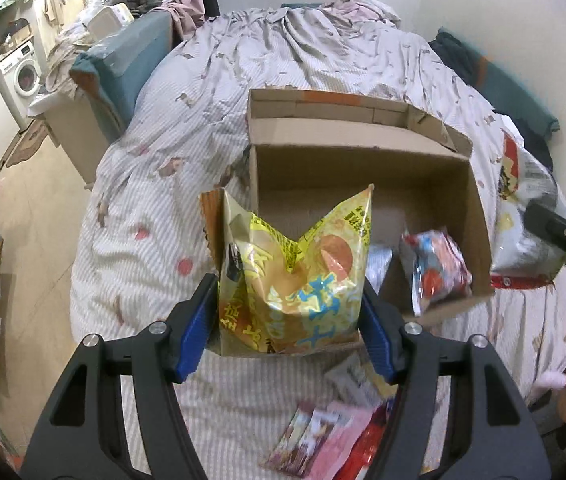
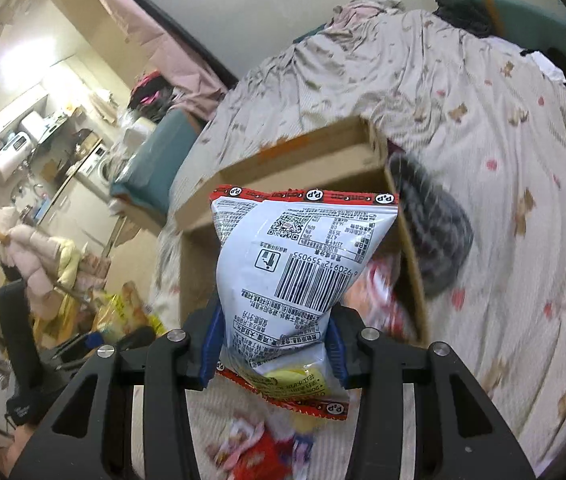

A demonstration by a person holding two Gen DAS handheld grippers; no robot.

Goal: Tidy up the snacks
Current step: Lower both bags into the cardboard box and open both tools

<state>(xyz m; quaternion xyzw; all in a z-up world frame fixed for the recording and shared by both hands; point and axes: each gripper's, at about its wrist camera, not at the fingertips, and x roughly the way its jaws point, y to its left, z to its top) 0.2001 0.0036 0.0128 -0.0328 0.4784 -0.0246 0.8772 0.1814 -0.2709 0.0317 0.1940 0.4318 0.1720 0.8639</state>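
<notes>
Both claws loaded, each clamping one snack bag near the open cardboard box on the bed.

Left wrist view: my left gripper (image 1: 289, 320) is clamped on a yellow snack bag (image 1: 295, 276), blue pads pressing both its sides; the bag hangs in front of the box's (image 1: 363, 136) near-left corner. Inside the box, at its near-right corner, lies a red-and-blue packet (image 1: 435, 268). Loose pink and red packets (image 1: 331, 440) lie on the striped bedsheet (image 1: 143, 240), nearer me than the box. Right of the box, my other claw's black finger (image 1: 559, 232) shows against its white bag.
Right wrist view: my right gripper (image 2: 275, 350) is clamped on a white red-edged snack bag (image 2: 299, 264), barcode facing me, held over the box's (image 2: 283, 168) near side.
</notes>
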